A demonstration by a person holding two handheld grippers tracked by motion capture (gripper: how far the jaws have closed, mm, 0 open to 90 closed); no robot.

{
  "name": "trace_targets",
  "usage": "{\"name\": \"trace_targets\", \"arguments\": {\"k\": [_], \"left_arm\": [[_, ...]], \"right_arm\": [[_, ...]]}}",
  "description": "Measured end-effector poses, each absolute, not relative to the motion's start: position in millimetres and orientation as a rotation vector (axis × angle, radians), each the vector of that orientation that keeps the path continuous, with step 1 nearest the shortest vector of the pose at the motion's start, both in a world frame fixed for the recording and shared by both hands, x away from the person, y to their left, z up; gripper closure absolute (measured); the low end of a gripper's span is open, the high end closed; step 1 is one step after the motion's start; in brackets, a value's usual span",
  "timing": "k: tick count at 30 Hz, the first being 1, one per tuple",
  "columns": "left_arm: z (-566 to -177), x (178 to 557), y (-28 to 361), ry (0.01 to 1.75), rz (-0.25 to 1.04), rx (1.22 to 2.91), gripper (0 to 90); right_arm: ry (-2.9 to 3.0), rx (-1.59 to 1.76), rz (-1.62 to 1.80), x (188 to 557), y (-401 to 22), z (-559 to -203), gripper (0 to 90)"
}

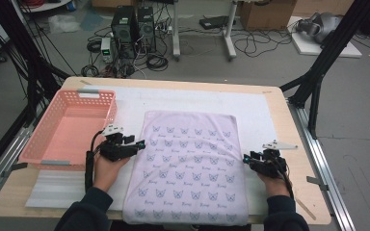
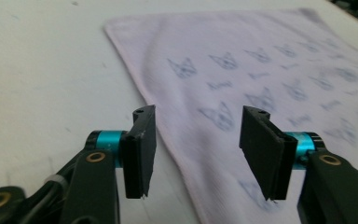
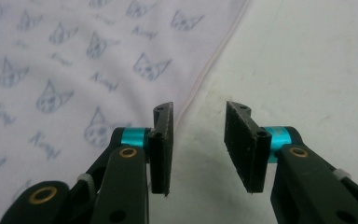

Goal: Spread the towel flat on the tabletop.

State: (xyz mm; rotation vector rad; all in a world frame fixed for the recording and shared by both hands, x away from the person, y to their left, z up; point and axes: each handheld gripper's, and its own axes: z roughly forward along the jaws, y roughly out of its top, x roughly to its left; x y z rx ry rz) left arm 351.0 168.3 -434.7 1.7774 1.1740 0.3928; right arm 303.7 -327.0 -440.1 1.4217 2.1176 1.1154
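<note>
Left tool (image 1: 136, 144) at lower left of centre in the high view, jaws parted, nothing gripped; in the left gripper view they straddle the left hem of the towel (image 1: 189, 166), apparently lined up to pinch it. Right tool (image 1: 248, 159) at the right hem, jaws parted and empty over the white mat (image 1: 262, 113). Towel lies flat, centre of bench (image 1: 302, 187), near edge overhanging. Pink basket (image 1: 62, 130) upper left, likely the destination.

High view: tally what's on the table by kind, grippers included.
Printed cloth: 1
Pink basket: 1
White mat: 1
Grippers: 2, left gripper and right gripper, both with jaws apart and nothing between them
Total: 5
</note>
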Motion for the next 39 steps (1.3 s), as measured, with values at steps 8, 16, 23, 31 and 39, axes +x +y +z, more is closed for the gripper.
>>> {"name": "trace_targets", "arguments": {"k": [8, 16, 23, 31, 39], "left_arm": [[-450, 387, 147, 1.237, 0.491, 1.898, 65.8], [-449, 386, 150, 1.226, 0.631, 1.915, 67.5], [-437, 372, 163, 1.133, 0.46, 1.759, 35.2], [-429, 359, 167, 1.063, 0.38, 1.709, 18.0], [-425, 347, 169, 0.922, 0.37, 1.665, 18.0]], "right_arm": [[2.099, 1.42, 1.134, 318, -331, -442, 60.8], [2.114, 1.4, 1.109, 320, -329, -444, 59.5], [2.144, 1.387, 1.092, 339, -310, -451, 65.1], [2.186, 1.337, 0.966, 350, -302, -445, 88.6], [2.106, 1.344, 1.084, 340, -311, -436, 49.0]]}}
